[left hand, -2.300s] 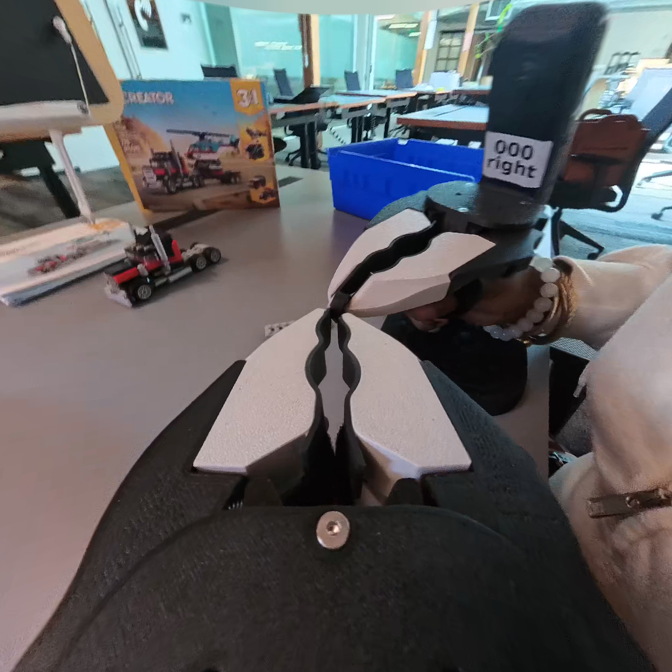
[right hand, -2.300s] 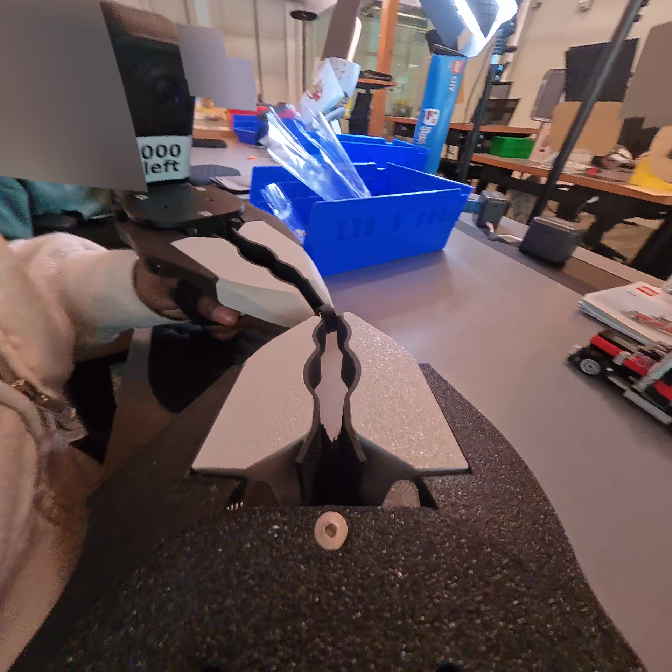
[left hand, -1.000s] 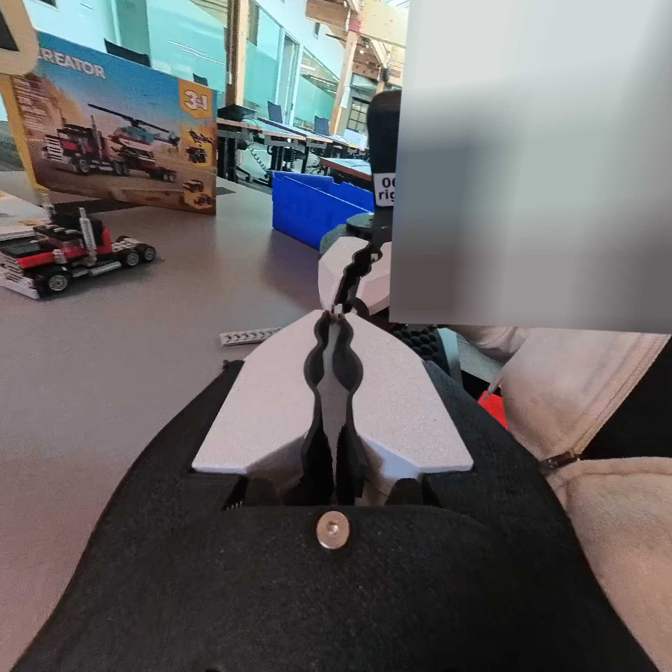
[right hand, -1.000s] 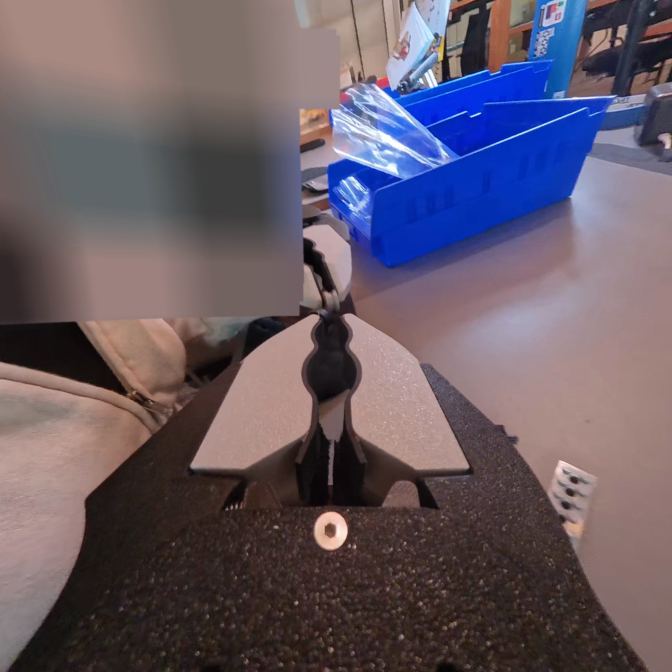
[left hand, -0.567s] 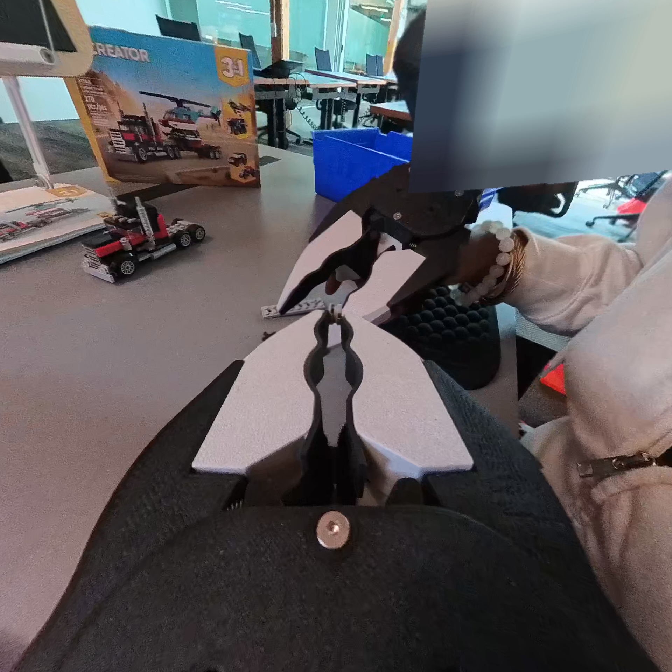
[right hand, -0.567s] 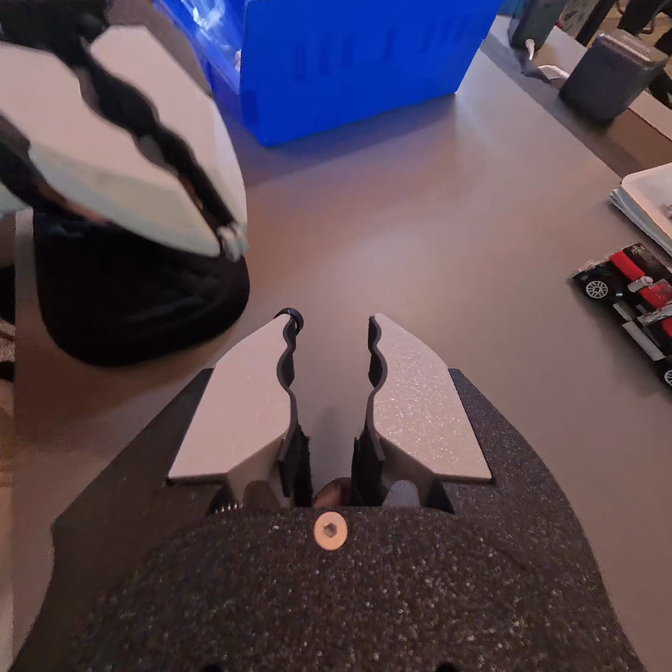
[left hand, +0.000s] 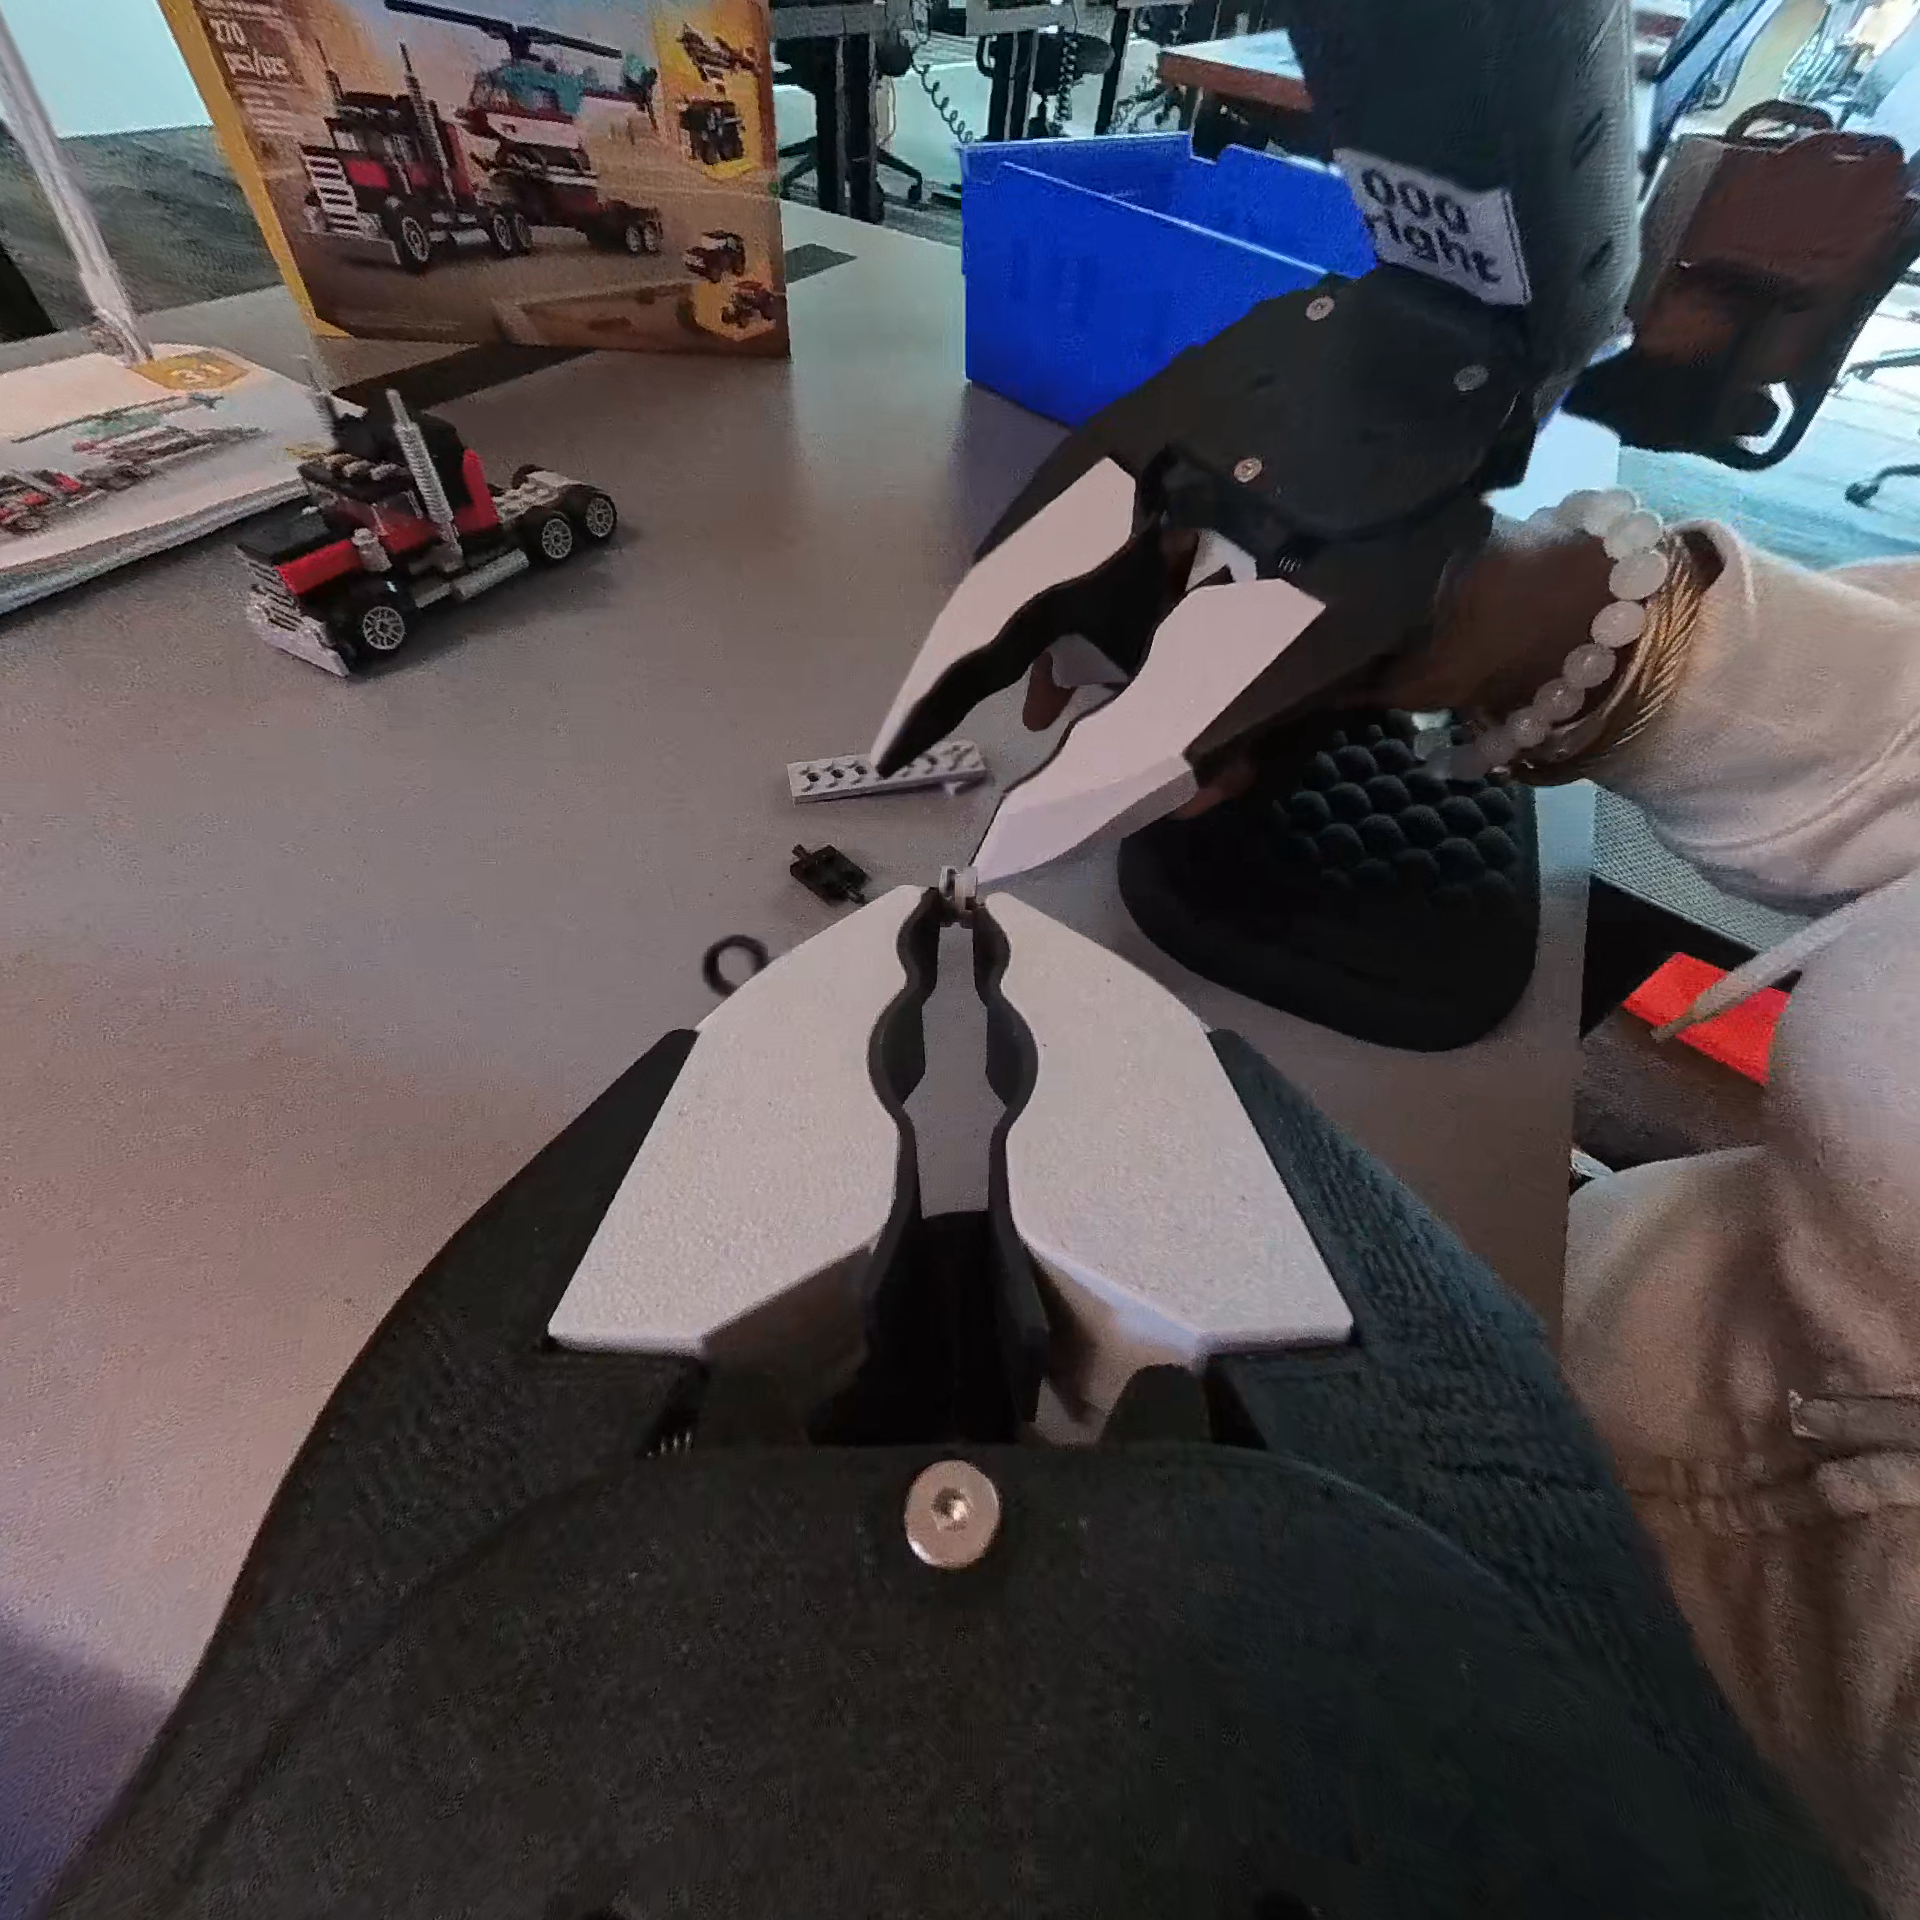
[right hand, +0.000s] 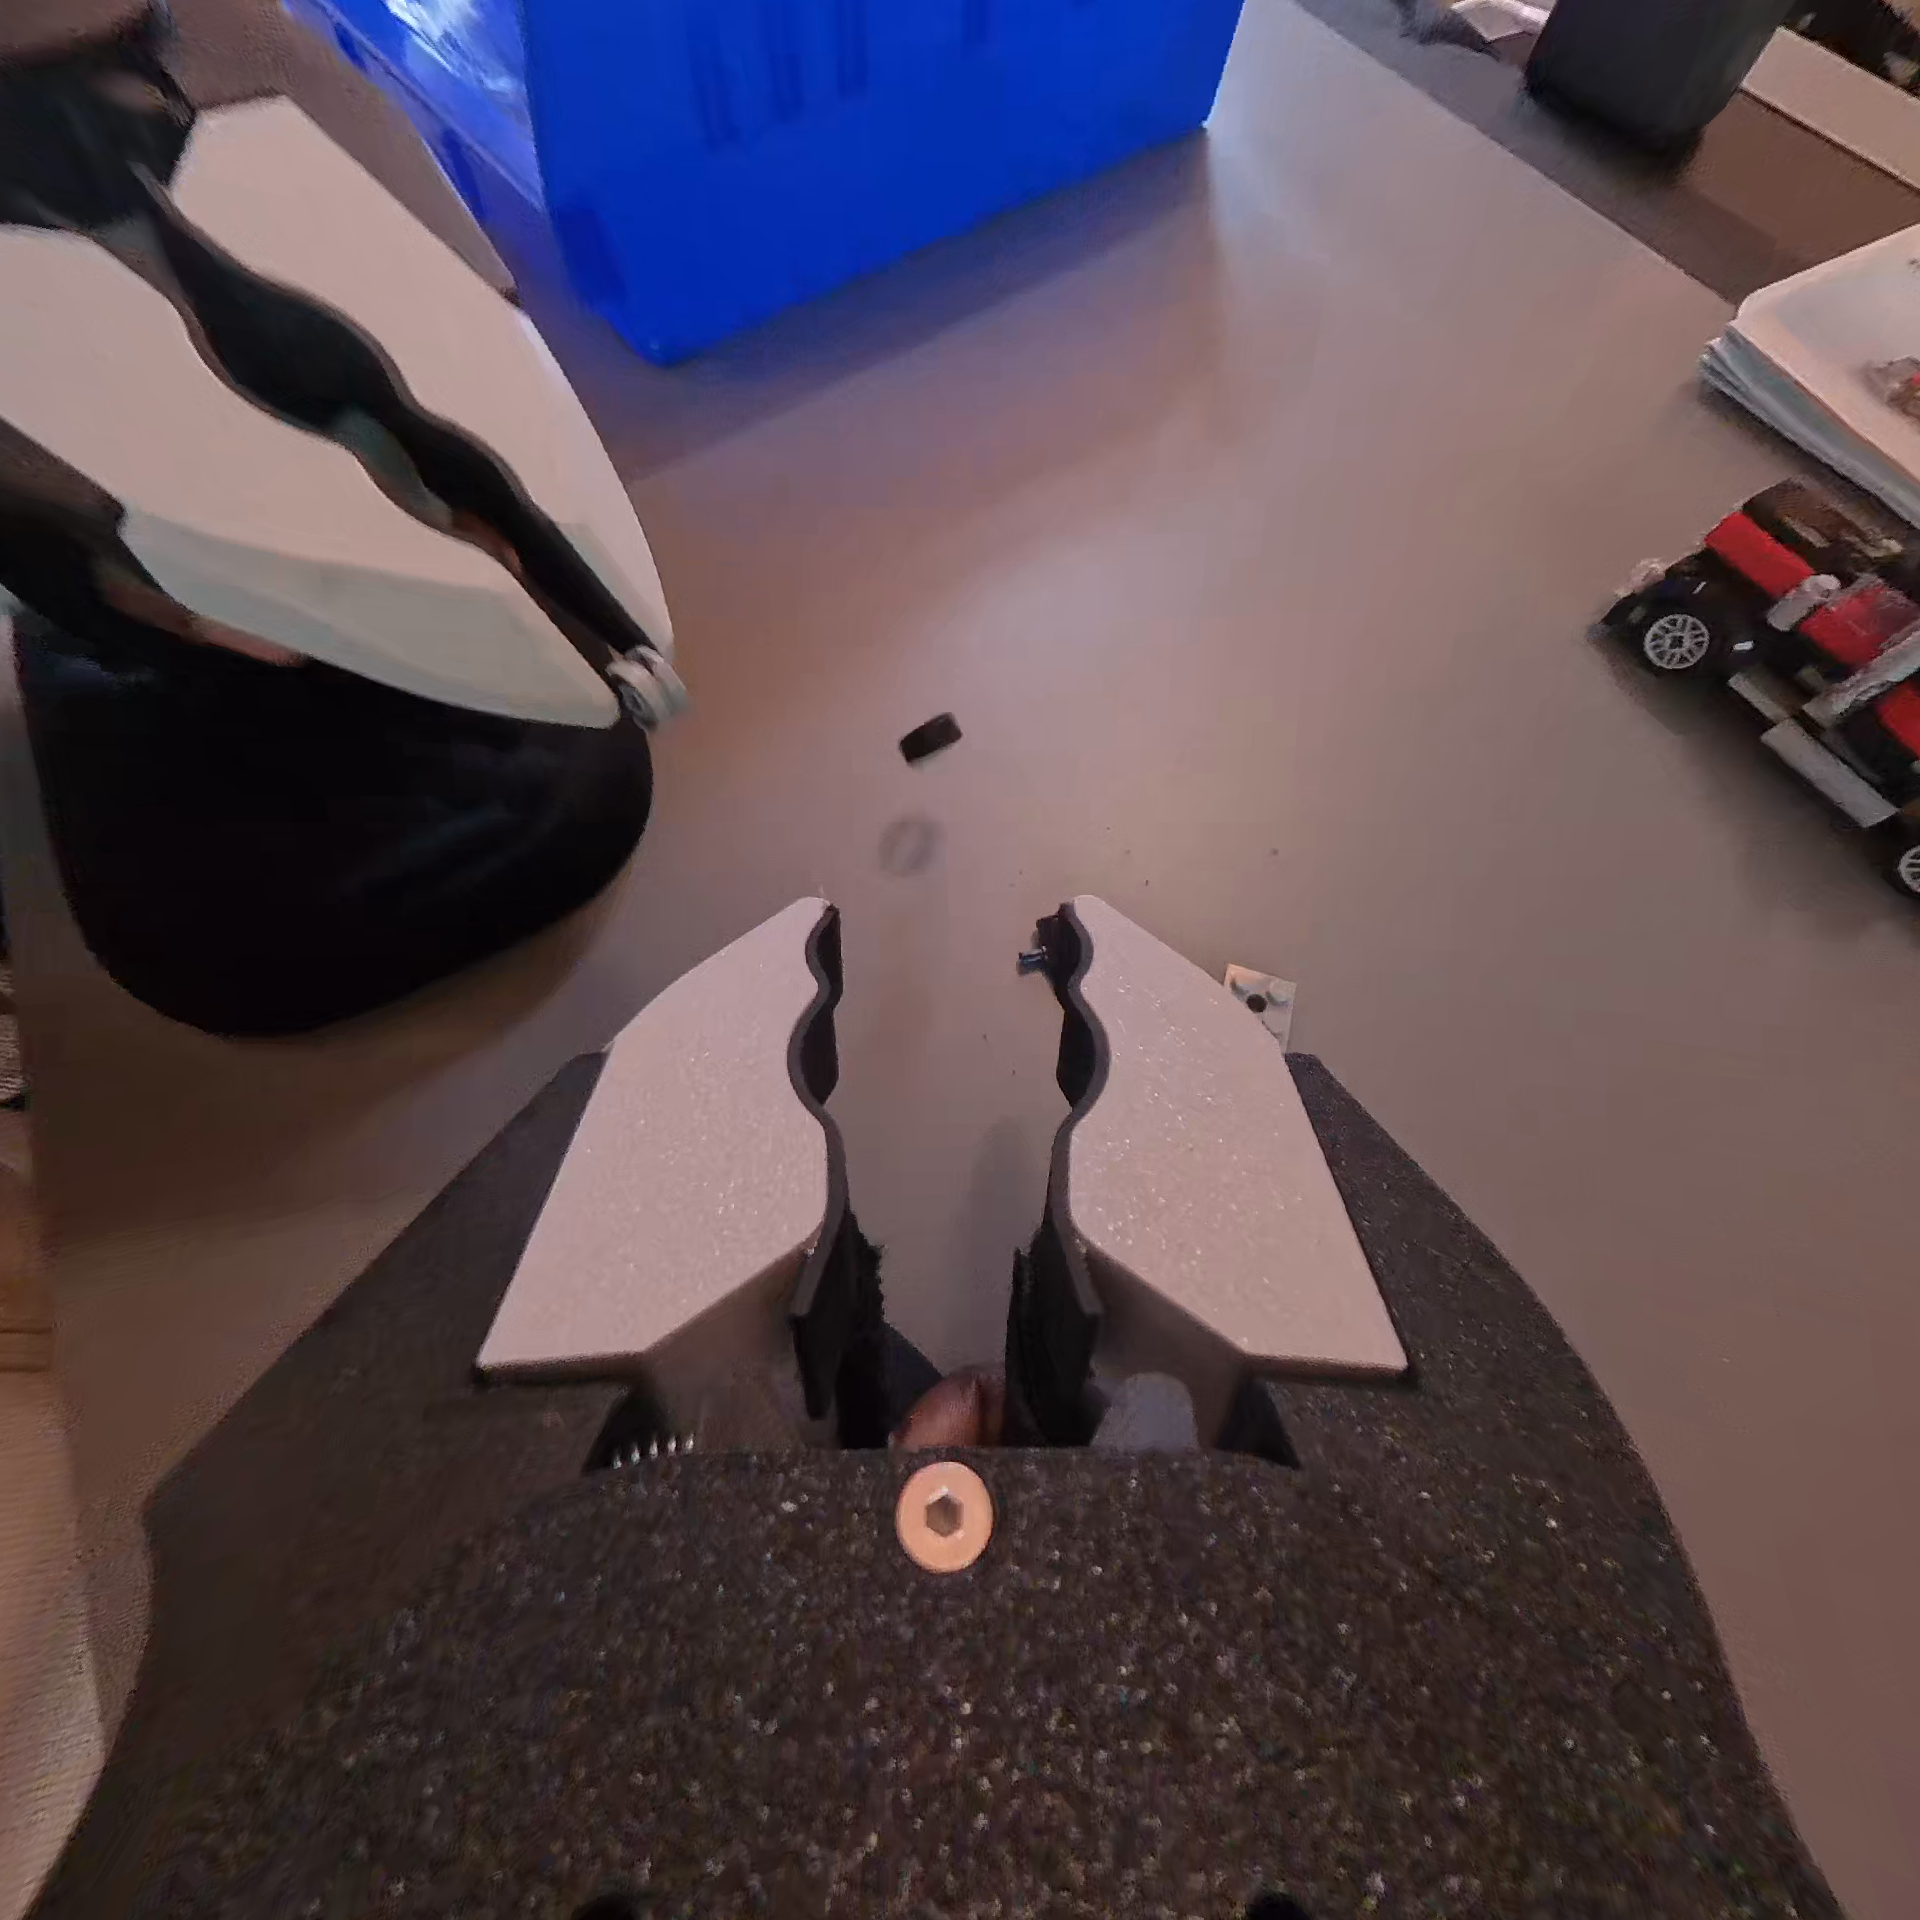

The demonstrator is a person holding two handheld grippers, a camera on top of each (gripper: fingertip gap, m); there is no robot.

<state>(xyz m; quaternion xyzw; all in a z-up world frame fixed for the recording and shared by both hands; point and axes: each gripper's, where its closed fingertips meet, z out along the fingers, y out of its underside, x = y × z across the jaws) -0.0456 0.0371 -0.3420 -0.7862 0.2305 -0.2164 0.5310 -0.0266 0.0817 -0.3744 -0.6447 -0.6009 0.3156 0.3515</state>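
L gripper (left hand: 954,902): fingers closed on a small white wheel hub (left hand: 956,889), pinched at the very tips. R gripper (right hand: 940,925): fingers apart, nothing between the pads; one tip over a grey holed plate (left hand: 883,774), the other just beside the hub. A black tyre ring (left hand: 734,961) lay on the table (left hand: 312,935) just left of the L fingers, w/ a small black pin piece (left hand: 826,871) near it. Open grey tabletop spread left & ahead; a black domed pad (left hand: 1340,935) crowded the right, near the table edge. Farther off: red-and-black toy truck (left hand: 416,540), booklet (left hand: 114,457), set box (left hand: 499,166), blue bin (left hand: 1122,260). Office desks & chairs stood behind. Hub: tiny, white, round.
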